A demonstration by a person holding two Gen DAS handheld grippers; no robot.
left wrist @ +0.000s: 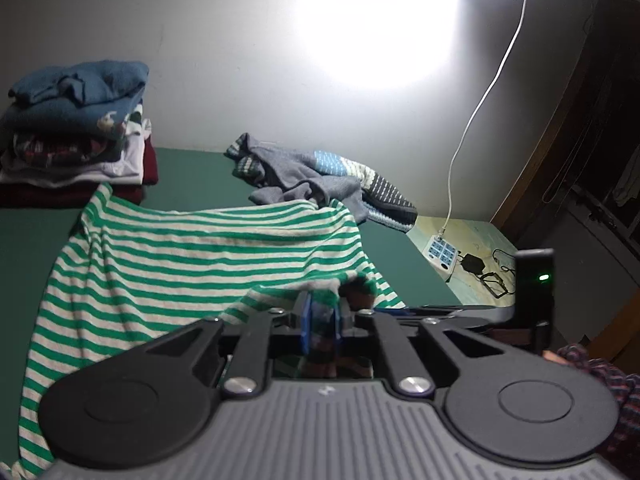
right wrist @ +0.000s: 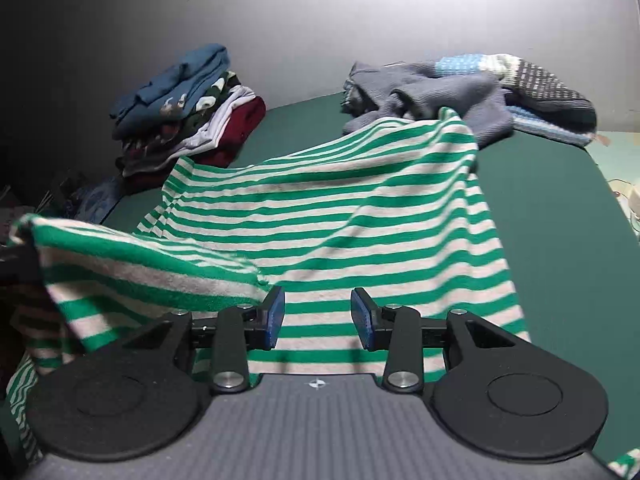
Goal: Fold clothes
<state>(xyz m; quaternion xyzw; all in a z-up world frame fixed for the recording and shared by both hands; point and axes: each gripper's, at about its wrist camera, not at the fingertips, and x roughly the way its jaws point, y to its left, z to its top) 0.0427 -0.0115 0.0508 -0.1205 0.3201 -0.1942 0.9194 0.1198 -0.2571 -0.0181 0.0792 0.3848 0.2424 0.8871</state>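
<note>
My table (right wrist: 540, 216) is green, and the striped shirt (right wrist: 320, 216) is spread across its middle, one edge lifted. At ten o'clock sits a folded stack (right wrist: 188, 112); at one o'clock a loose heap (right wrist: 460, 92) waits, so I judge some folding is done and this shirt plus the heap remain. My left gripper (left wrist: 320, 320) is clenched on the shirt's edge. My right gripper (right wrist: 318, 314) hovers over the stripes, fingers (right wrist: 276, 316) spread, grasping nothing.
</note>
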